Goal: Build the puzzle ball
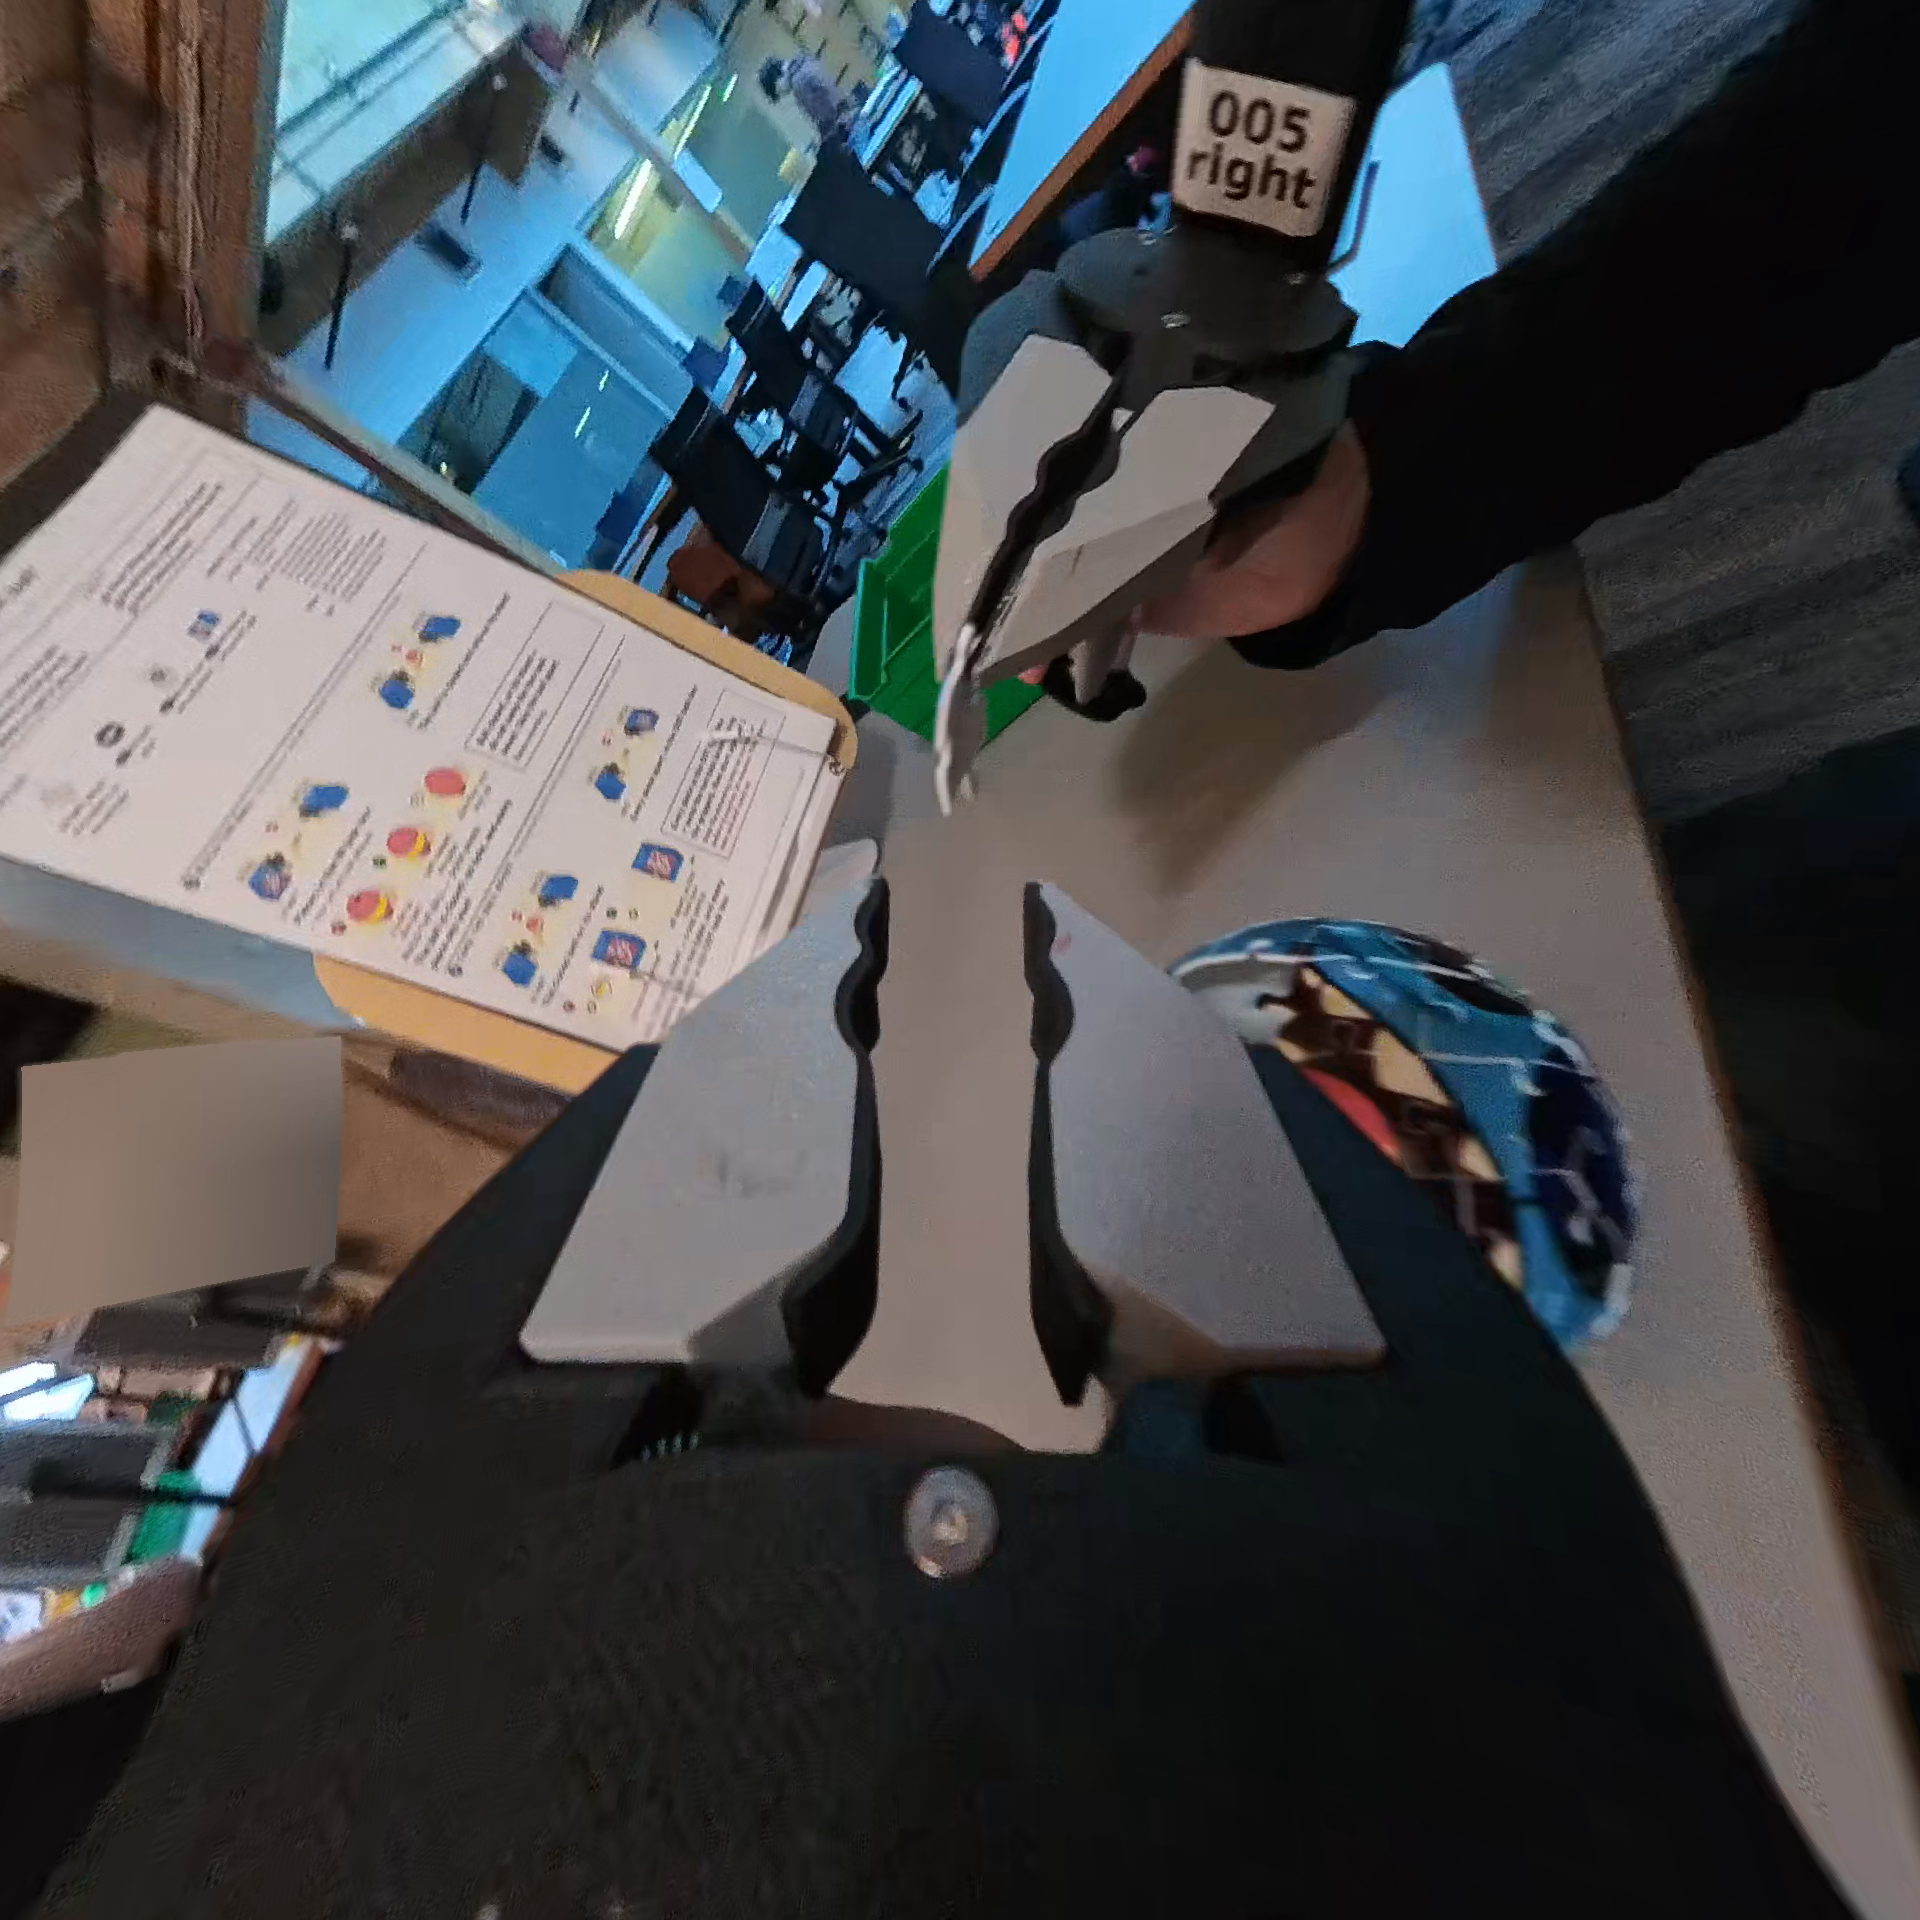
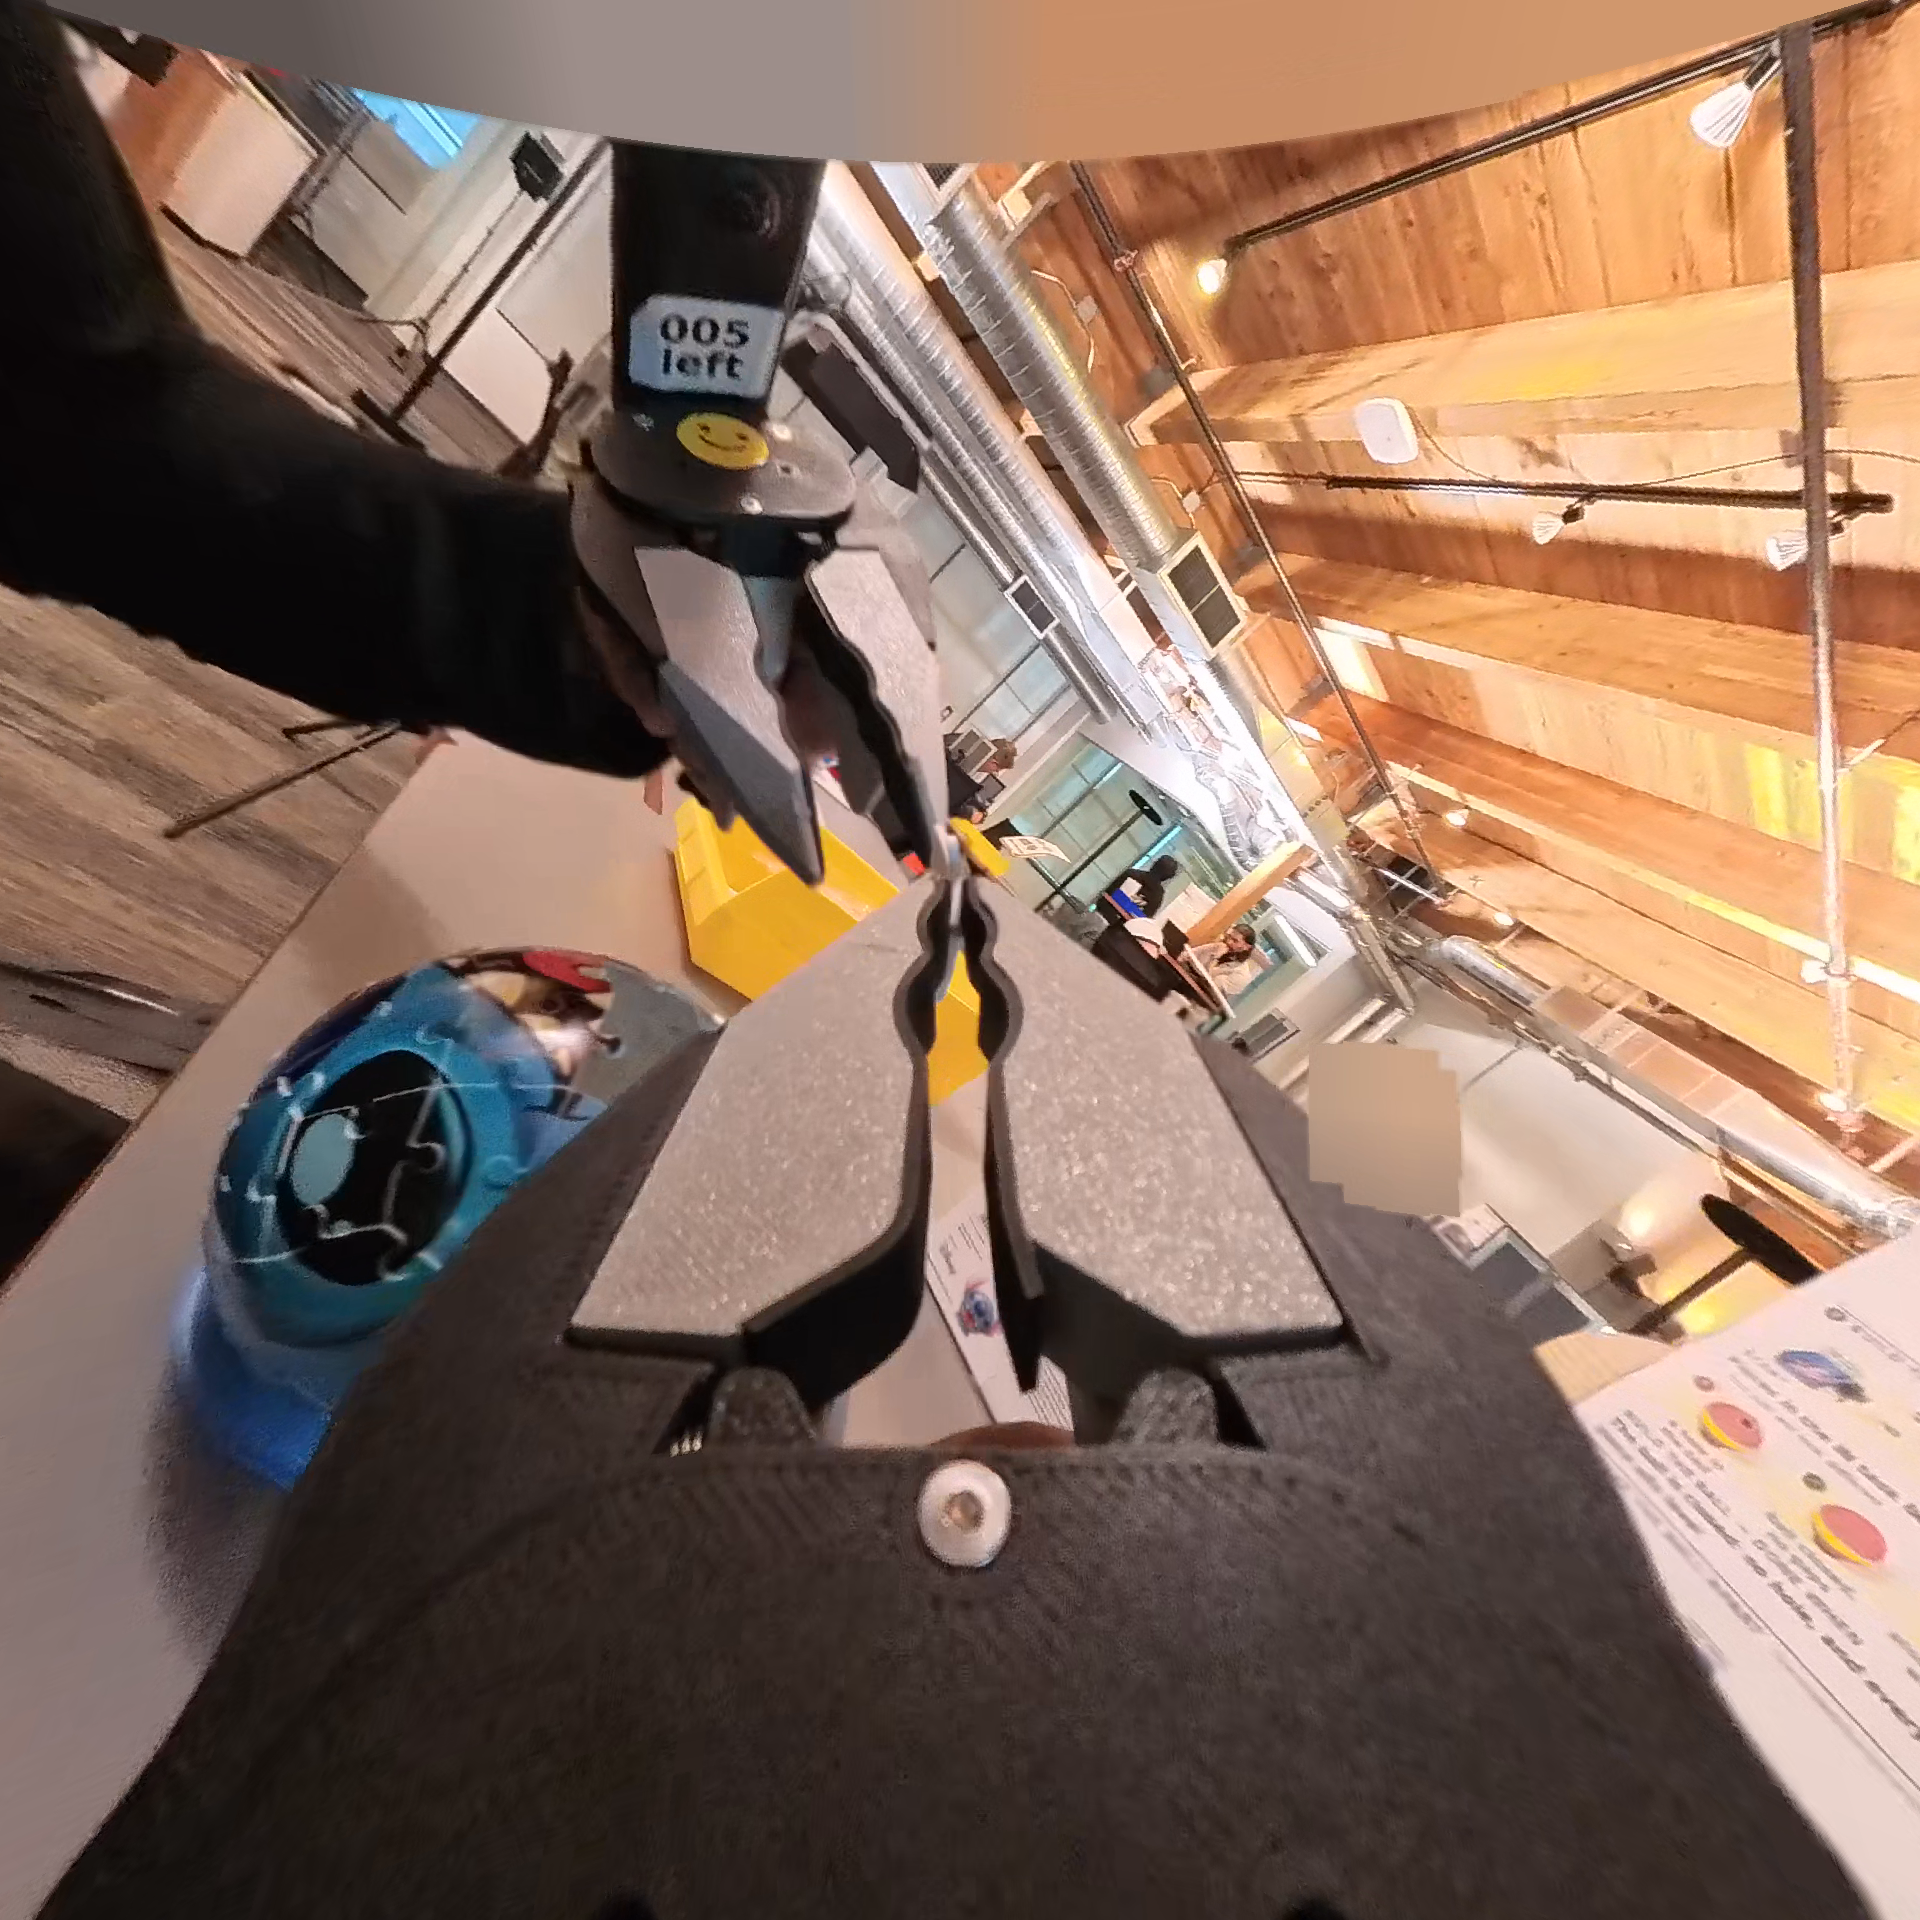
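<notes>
One thin white puzzle piece (image 1: 956, 717) sits pinched in the right gripper (image 2: 951, 883) — edge-held, it could slip. Left gripper (image 1: 954, 904) gapes empty beside the half-built blue puzzle ball (image 2: 353, 1164).

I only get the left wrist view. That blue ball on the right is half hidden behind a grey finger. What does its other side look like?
Observer: In the right wrist view, the puzzle ball shows a black ring around a pale blue centre, crossed by jigsaw seams.
Operator: Is it lying straight on the table?
Observer: No, it seems to sit on a translucent blue stand, though that part is blurred.
Operator: I see a green bin. Any others?
Observer: Yes, a yellow bin stands beyond the ball.
</notes>
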